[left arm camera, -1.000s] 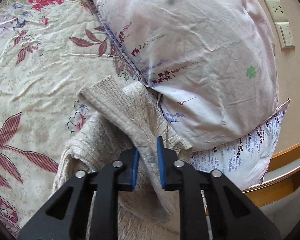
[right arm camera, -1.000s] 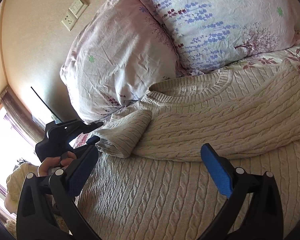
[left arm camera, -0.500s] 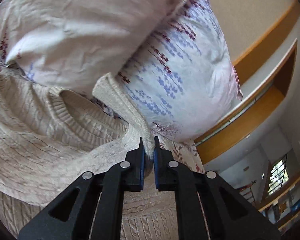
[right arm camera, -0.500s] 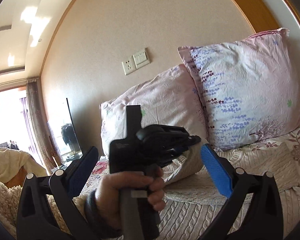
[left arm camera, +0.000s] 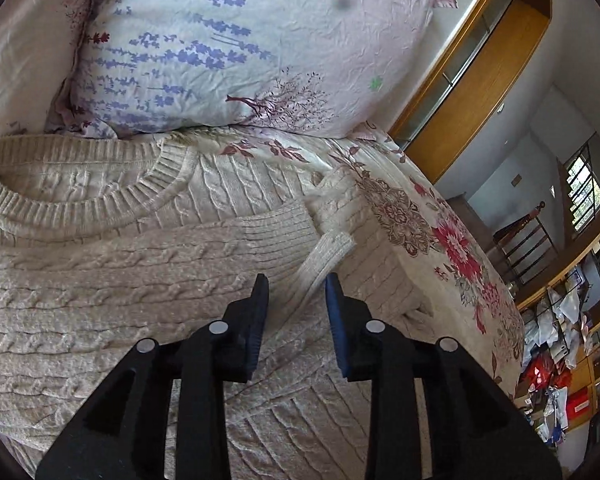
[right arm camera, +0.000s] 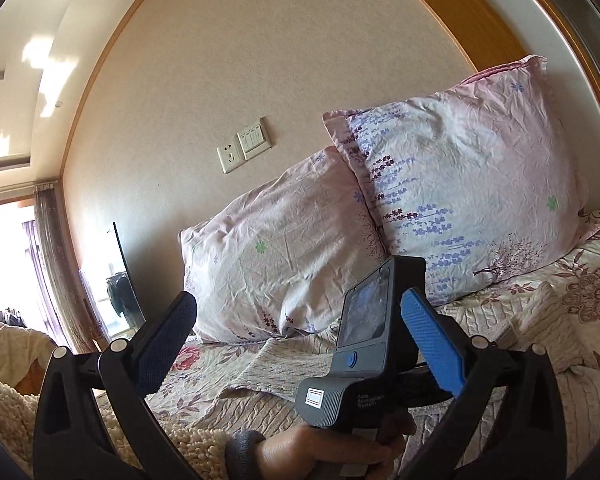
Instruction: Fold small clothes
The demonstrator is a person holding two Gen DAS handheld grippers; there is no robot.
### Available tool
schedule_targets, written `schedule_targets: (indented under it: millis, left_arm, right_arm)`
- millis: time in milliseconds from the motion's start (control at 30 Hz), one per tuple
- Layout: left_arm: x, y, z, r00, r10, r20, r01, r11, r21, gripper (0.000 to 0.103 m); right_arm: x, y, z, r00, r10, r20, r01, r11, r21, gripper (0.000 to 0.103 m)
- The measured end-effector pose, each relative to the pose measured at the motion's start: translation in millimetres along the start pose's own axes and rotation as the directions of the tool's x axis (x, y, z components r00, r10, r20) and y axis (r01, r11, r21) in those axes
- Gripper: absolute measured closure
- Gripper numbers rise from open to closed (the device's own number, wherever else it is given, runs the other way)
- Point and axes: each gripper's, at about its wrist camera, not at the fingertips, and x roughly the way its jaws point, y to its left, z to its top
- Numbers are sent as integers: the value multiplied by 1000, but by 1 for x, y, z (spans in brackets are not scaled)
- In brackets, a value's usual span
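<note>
sweater (left arm camera: 148, 280) lies flat under left tongs (left arm camera: 294, 294), partly open, cuff (left arm camera: 324, 254) between the tips, not gripped. right tongs (right arm camera: 300, 344) gape wide, empty. likely best: let the sleeve settle squarely before lifting away.

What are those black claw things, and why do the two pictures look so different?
Each claw is a hand-held gripper with a camera looking along its fingers. A person holds one in each hand.

One picture is from the left hand-held gripper. It looks down at a cream sweater lying on the flowery bedspread. Its fingers are open around a sleeve cuff, not squeezing it.

The other is from the right hand-held gripper, wide open and holding nothing. It looks across the bed at two pillows, and shows the person's left hand holding the other gripper's handle.
</note>
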Motion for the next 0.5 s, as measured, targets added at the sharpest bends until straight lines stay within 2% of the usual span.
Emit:
schedule_targets:
  millis: [100, 133, 200, 267, 333, 400, 467, 500]
  left_arm:
    - [12, -3, -2, 999, -28, -25, 28, 1000, -7, 72]
    - [11, -2, -2, 998, -54, -23, 54, 998, -24, 62]
    - [0, 9, -1, 988, -150, -26, 147, 984, -105, 51]
    - [-20, 23, -3, 986, -166, -13, 162, 972, -170, 42]
    - [-48, 38, -9, 995, -101, 11, 101, 978, -180, 41]
    - [-82, 55, -21, 999, 18, 33, -12, 986, -168, 41]
    - [-120, 75, -36, 989, 131, 67, -118, 978, -171, 41]
    - [-140, 85, -46, 979, 191, 75, -175, 968, -178, 40]
  right_arm:
    - [1, -6, 1, 1000, -14, -2, 14, 1000, 24, 1]
    - [1, -9, 2, 1000, -25, 2, 24, 999, 34, 1]
    - [0, -16, 3, 999, -42, 7, 41, 997, 64, 1]
    - [2, -23, 4, 998, -65, 0, 65, 993, 94, 1]
    - [4, -29, 5, 996, -84, -9, 85, 990, 115, 1]
    - [6, -33, 5, 995, -101, -17, 102, 987, 128, 1]
    - [11, -37, 7, 989, -143, -47, 149, 979, 140, 1]
    - [16, -42, 8, 981, -176, -86, 188, 970, 152, 1]
